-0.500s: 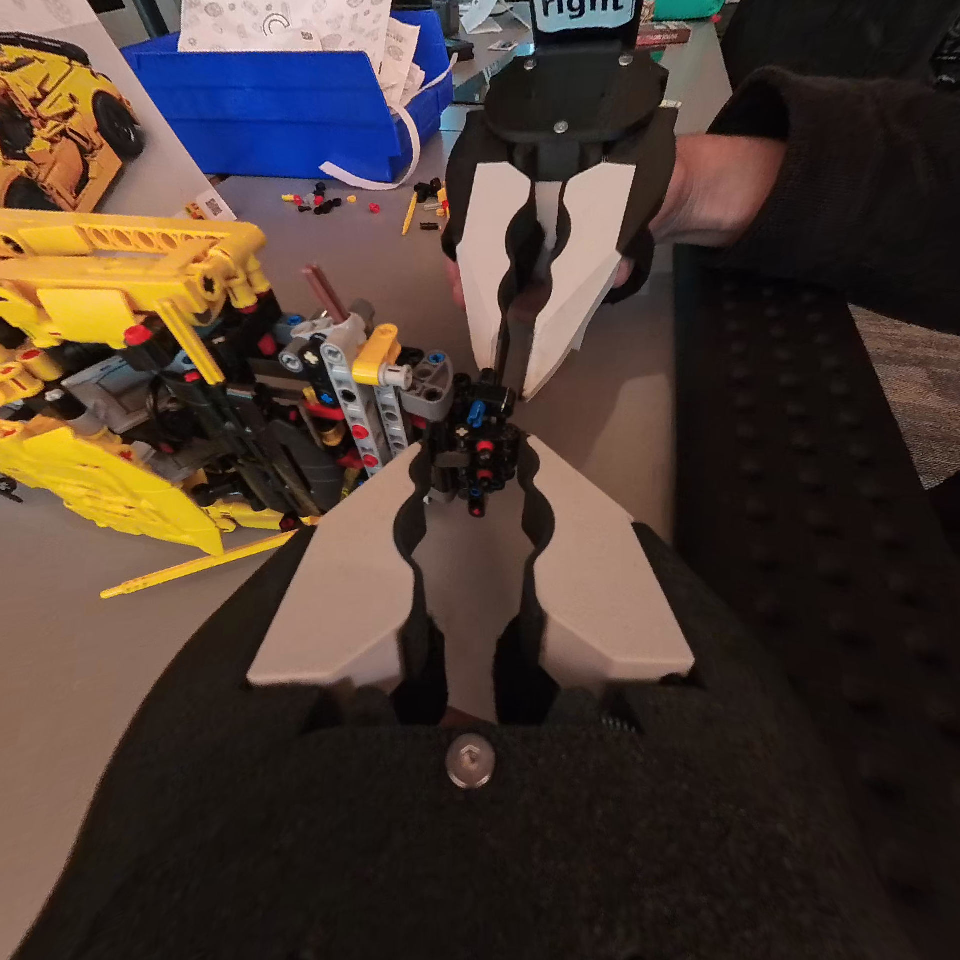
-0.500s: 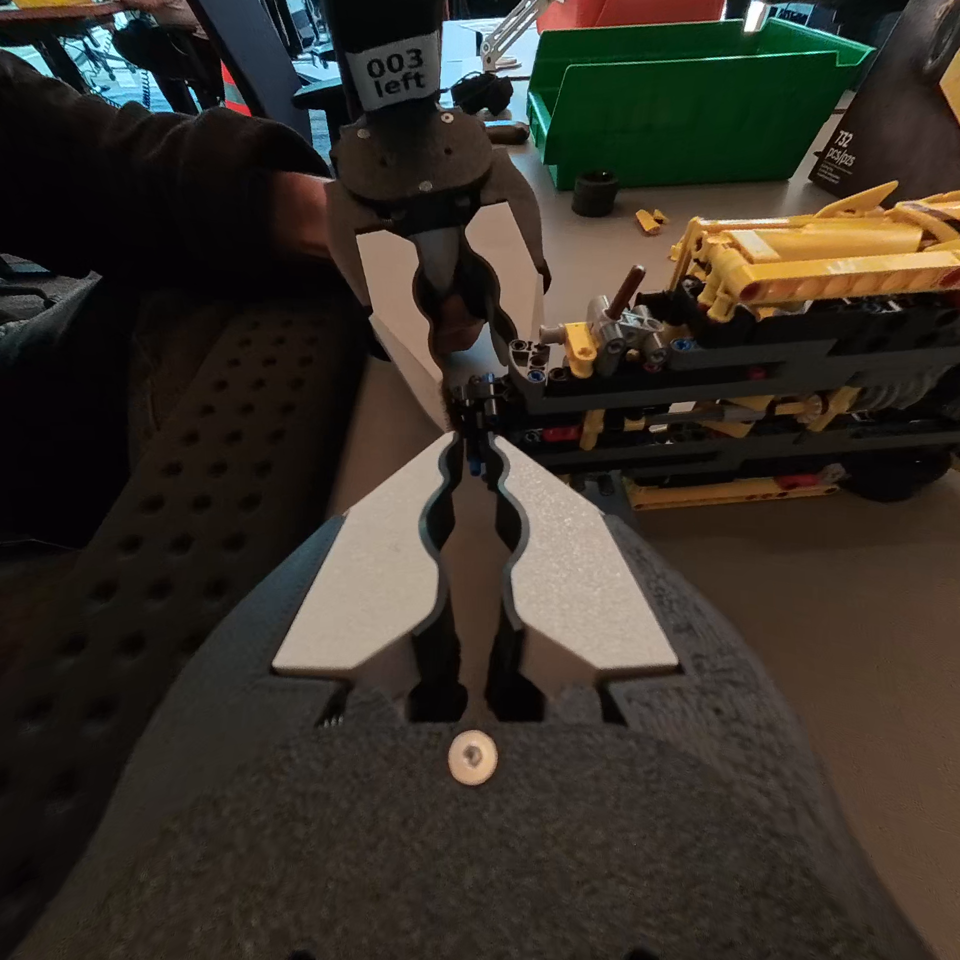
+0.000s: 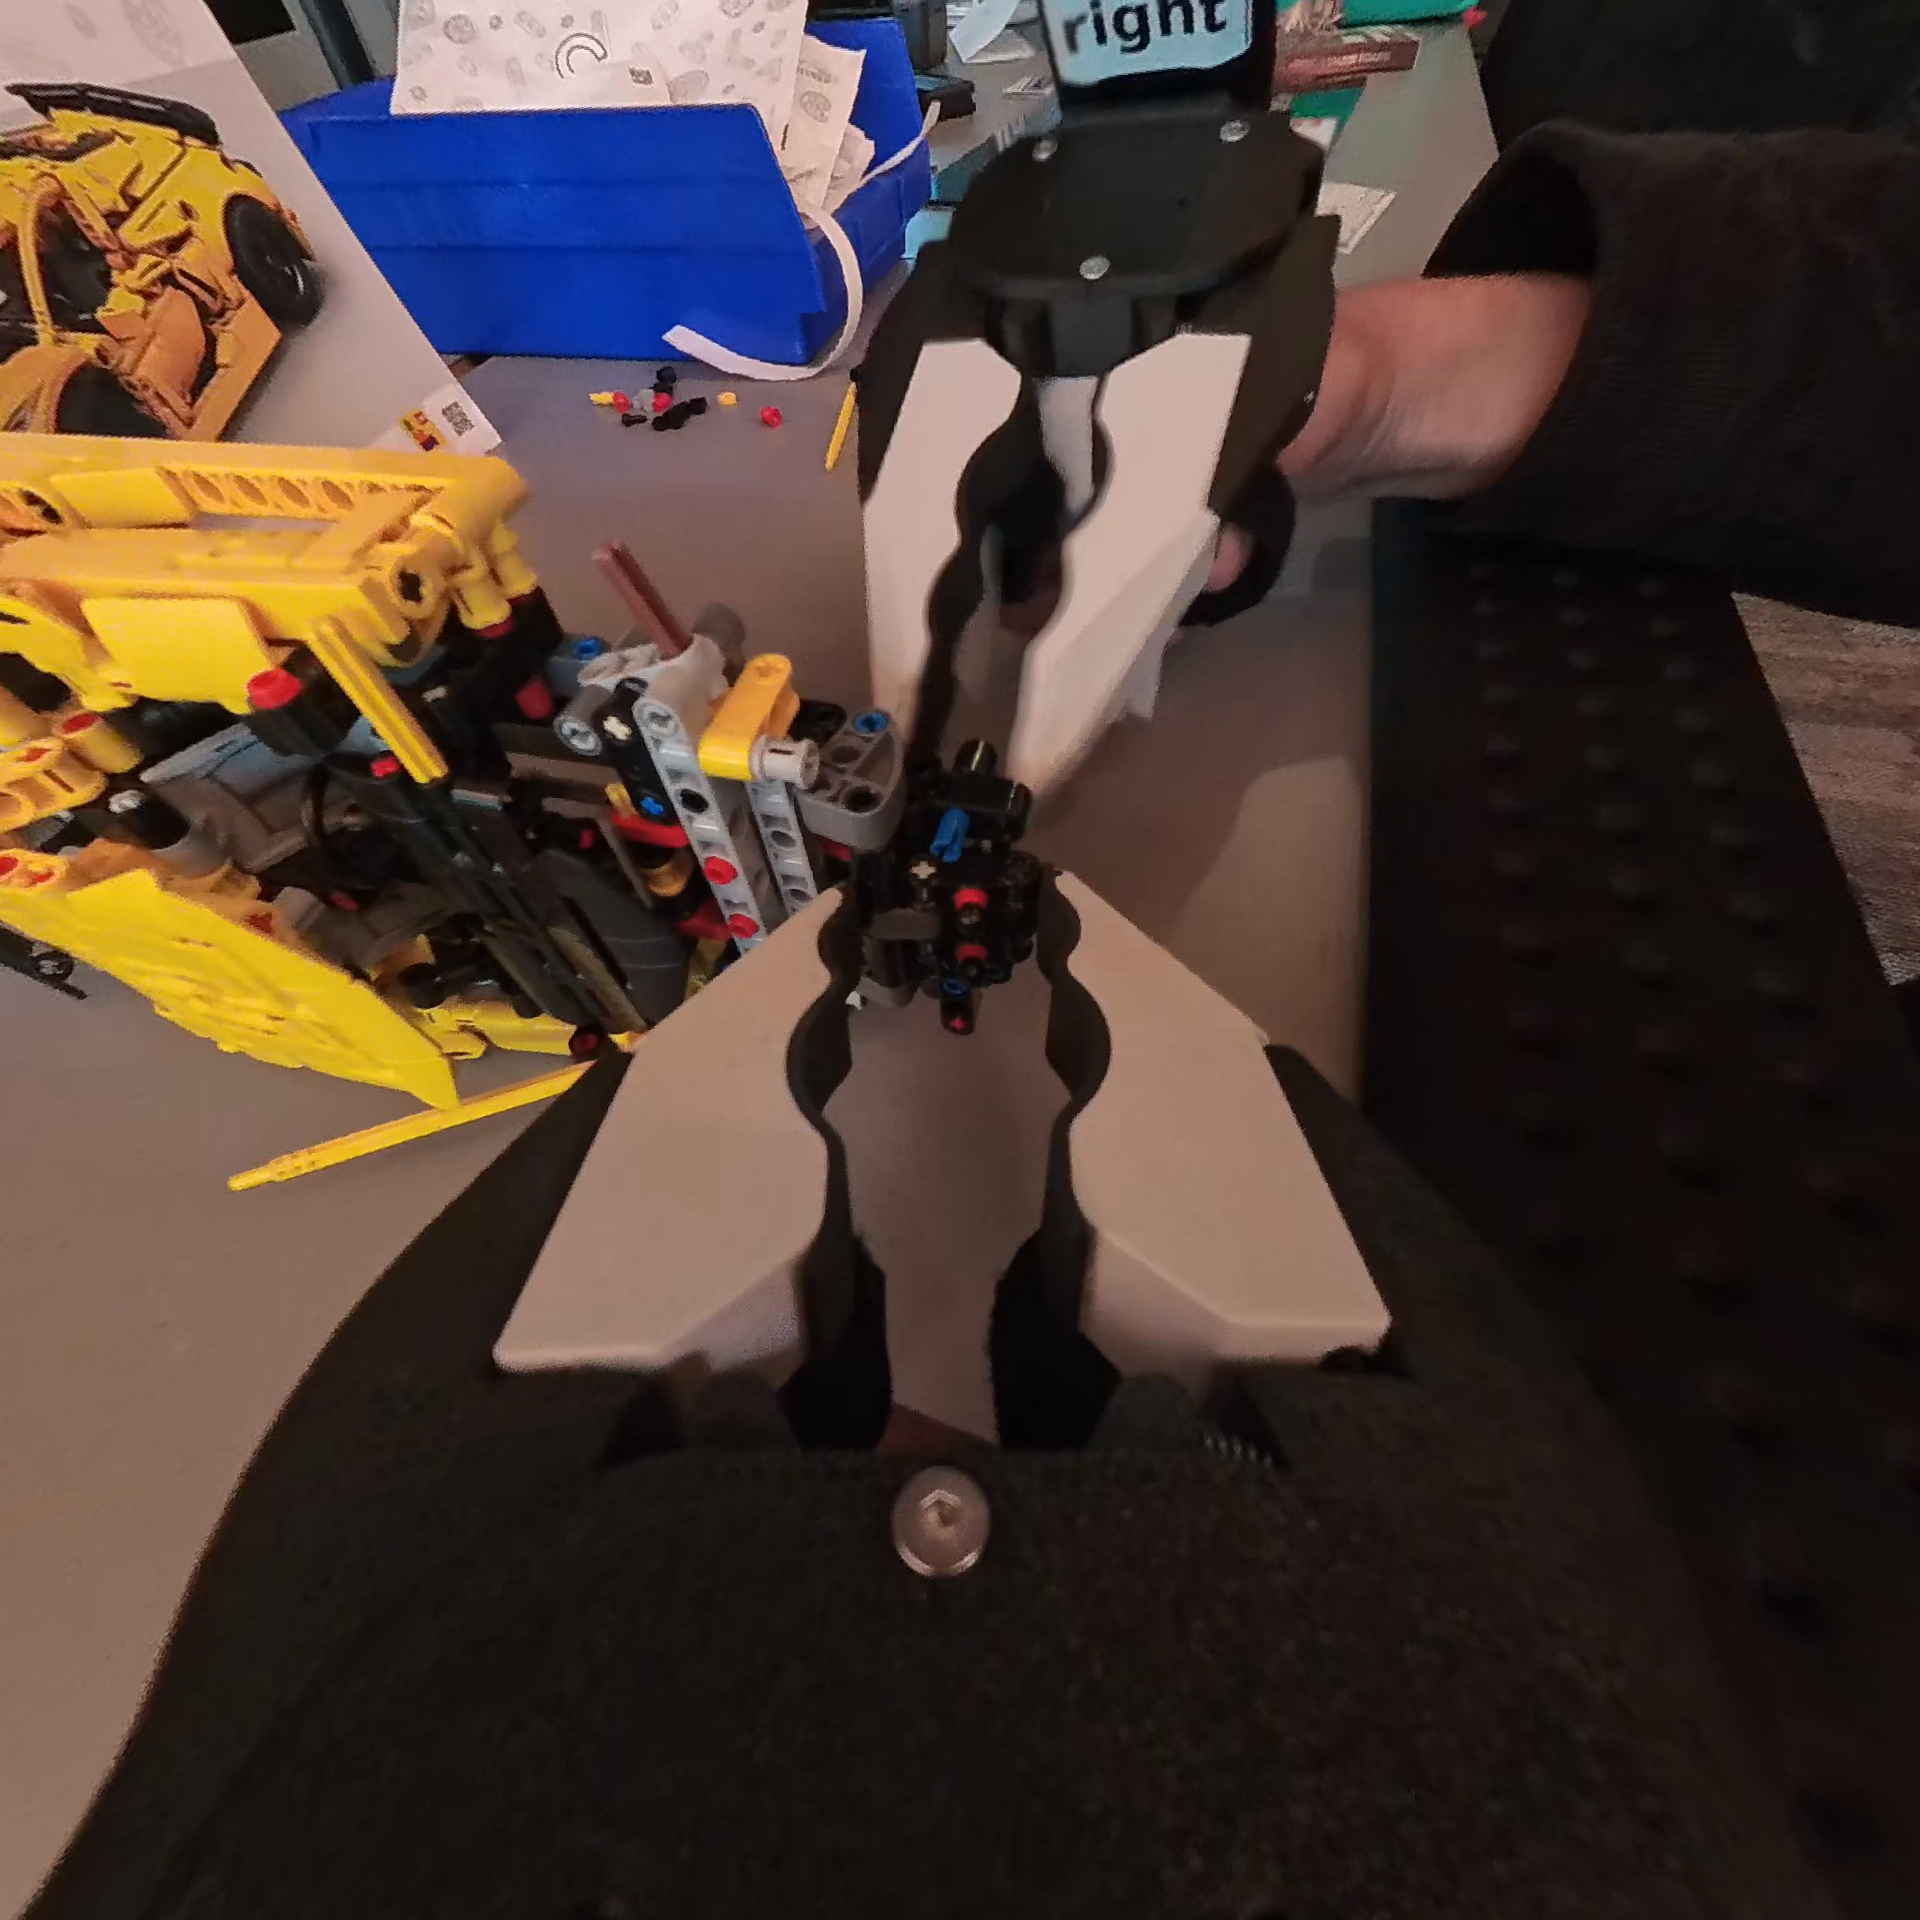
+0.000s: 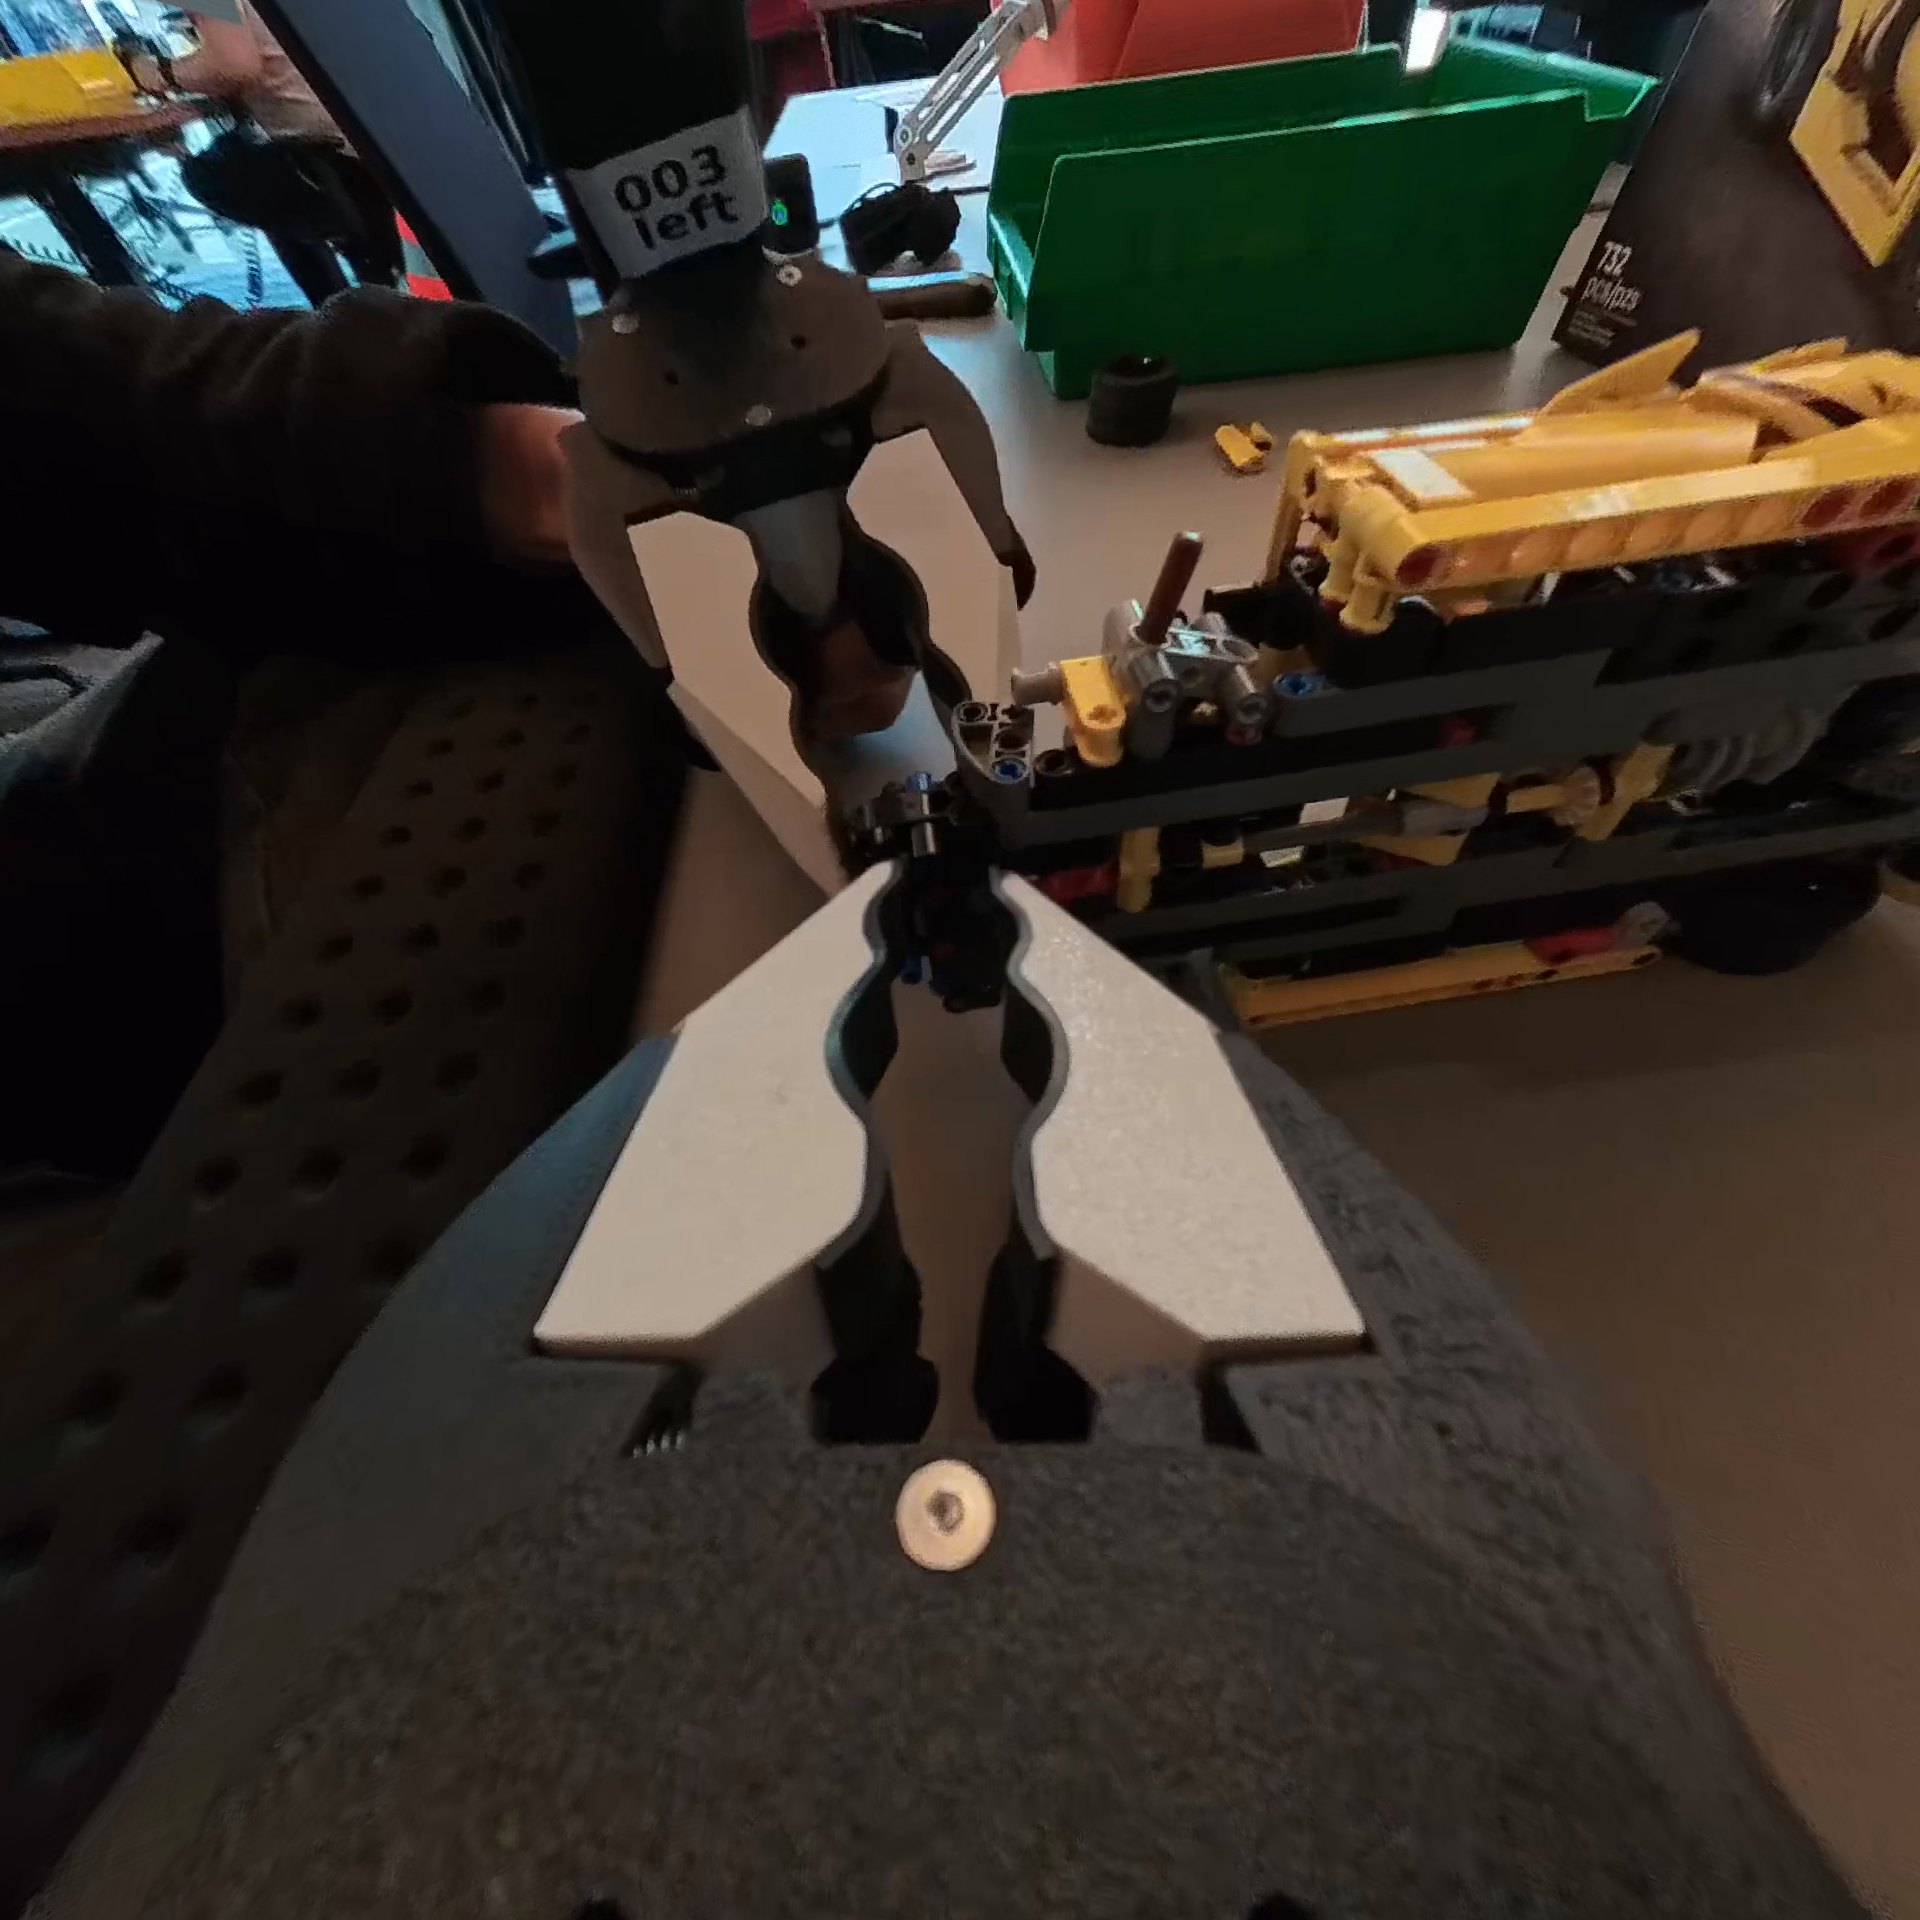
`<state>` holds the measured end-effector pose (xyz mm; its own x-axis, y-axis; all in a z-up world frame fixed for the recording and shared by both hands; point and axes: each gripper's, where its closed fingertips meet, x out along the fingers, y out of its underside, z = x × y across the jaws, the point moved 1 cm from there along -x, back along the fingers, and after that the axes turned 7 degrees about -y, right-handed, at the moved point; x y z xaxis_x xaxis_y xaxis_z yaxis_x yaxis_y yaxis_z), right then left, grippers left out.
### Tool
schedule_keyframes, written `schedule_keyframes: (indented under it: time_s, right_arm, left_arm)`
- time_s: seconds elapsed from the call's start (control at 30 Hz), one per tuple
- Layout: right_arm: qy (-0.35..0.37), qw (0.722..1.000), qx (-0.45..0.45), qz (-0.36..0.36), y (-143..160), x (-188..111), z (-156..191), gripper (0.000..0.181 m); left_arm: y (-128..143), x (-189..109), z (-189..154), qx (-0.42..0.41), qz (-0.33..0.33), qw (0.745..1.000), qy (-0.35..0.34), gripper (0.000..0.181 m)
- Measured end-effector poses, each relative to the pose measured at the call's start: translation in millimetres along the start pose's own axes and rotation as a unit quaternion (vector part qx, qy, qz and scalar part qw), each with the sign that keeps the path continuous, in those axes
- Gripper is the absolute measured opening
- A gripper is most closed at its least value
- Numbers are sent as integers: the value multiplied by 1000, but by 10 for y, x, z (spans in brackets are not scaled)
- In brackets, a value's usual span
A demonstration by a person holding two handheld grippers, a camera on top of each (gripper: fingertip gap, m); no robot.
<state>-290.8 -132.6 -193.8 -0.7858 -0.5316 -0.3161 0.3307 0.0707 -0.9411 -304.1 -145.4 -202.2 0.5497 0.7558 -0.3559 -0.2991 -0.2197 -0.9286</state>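
A half-built yellow and black brick car (image 3: 260,727) lies on its side on the grey table; it also shows in the right wrist view (image 4: 1558,644). A small black sub-assembly with red and blue pins (image 3: 956,904) sticks out at its near end. My left gripper (image 3: 945,894) is shut on this sub-assembly from below. My right gripper (image 4: 948,878) reaches in from the opposite side, its jaws a little apart, with the same black sub-assembly (image 4: 951,935) pinched between its tips. The two grippers meet tip to tip.
A blue bin (image 3: 582,229) with paper sheets and loose small pieces (image 3: 665,405) lie behind. A thin yellow rod (image 3: 416,1122) lies by the car. A green bin (image 4: 1299,208) and a black tyre (image 4: 1132,400) stand farther back. A black perforated surface (image 3: 1610,1039) borders the table. Less than 4 cm separates the two grippers' tips.
My right gripper's jaws have widened a little and it has slid farther over the black sub-assembly. My left gripper keeps the same hold.
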Motion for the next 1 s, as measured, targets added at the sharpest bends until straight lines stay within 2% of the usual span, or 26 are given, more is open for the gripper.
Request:
schedule_keyframes:
  time_s: [0.1, 0.47, 0.77, 1.0]
  right_arm:
    - [-3, 999, -17, 31, 12, -11, 26, 7]
    - [-19, 999, -35, 33, 25, -8, 100, 7]
    - [-49, 998, -25, 18, -24, -35, 199, 7]
    - [-66, 998, 4, 17, 18, -11, 228, 7]
  left_arm:
    - [-3, 6, -5, 12, -2, 1000, -5, 33]
    - [10, -67, -53, 22, -5, 1000, 20, 32]
    - [-57, -129, -123, -25, -26, 996, 78, 32]
    - [-17, -123, -164, -39, -9, 994, 100, 32]
